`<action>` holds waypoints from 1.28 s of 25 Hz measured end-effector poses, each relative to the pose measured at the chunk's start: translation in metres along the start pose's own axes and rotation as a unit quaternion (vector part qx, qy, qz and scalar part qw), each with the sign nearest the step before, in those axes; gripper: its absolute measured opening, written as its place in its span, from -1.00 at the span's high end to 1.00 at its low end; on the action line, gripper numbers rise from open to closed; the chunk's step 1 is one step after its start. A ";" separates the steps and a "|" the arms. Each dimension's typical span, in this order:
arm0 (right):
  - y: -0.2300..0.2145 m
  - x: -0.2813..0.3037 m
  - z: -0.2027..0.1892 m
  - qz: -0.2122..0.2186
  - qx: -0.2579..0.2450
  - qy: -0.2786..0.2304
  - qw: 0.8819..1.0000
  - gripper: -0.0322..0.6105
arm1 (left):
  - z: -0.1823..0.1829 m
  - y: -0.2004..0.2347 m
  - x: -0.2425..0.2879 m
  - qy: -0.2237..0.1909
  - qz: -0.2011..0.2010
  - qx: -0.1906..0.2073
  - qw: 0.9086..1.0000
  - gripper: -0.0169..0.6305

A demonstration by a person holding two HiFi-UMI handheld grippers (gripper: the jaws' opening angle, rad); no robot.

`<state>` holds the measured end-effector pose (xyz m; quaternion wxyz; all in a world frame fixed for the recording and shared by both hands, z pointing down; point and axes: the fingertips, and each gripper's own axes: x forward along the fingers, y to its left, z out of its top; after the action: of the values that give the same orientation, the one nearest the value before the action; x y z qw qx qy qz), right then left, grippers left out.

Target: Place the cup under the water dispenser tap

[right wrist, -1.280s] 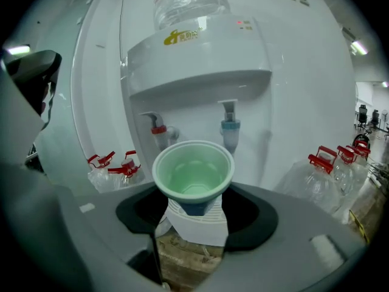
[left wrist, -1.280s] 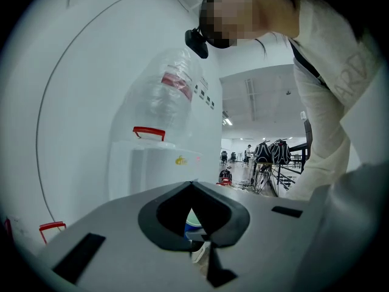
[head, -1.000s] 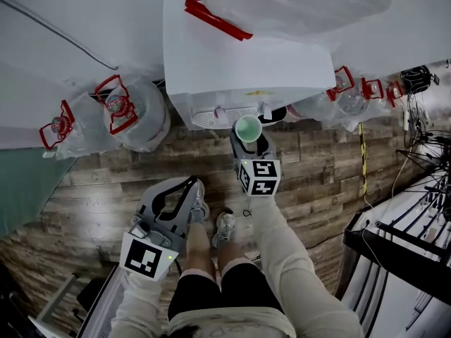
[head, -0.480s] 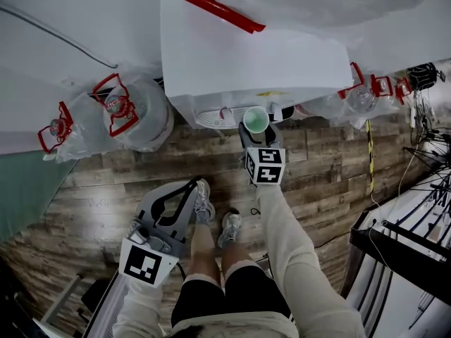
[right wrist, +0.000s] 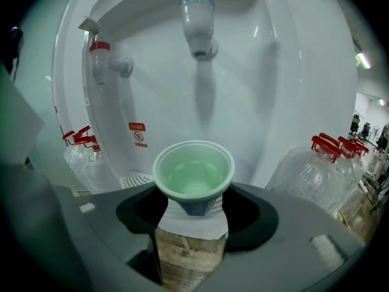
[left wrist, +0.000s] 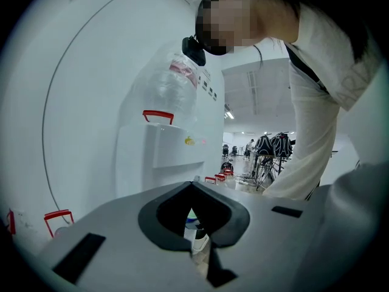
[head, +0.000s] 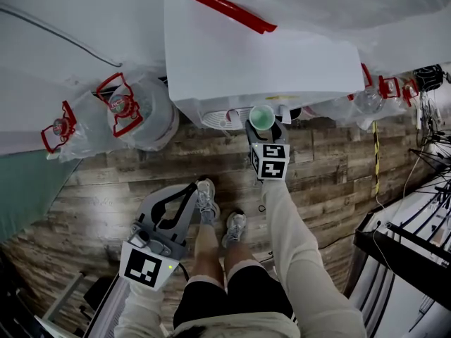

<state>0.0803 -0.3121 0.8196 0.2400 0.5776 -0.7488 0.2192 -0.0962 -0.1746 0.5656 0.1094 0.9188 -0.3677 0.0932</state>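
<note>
The right claw (right wrist: 193, 207), spread wide, grips an empty, pale-green plastic cup (right wrist: 193, 170) upright below the blue-topped tap (right wrist: 197, 23) of the white dispenser (right wrist: 279, 102), the cup's base hidden between the jaws, while the left claw (left wrist: 192, 190) hangs closed and empty.

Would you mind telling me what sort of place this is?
Probably a water corner in a large workshop or lab: a white water dispenser, spare water jugs on the wooden floor, equipment stands nearby.
</note>
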 end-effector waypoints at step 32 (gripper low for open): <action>0.000 -0.006 0.003 0.024 0.010 -0.008 1.000 -0.13 | 0.005 -0.001 0.013 0.007 -0.003 0.012 1.000 0.93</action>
<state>0.0814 -0.3090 0.8135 0.2228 0.5634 -0.7622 0.2279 -0.0857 -0.1832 0.5634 0.1011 0.9206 -0.3627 0.1039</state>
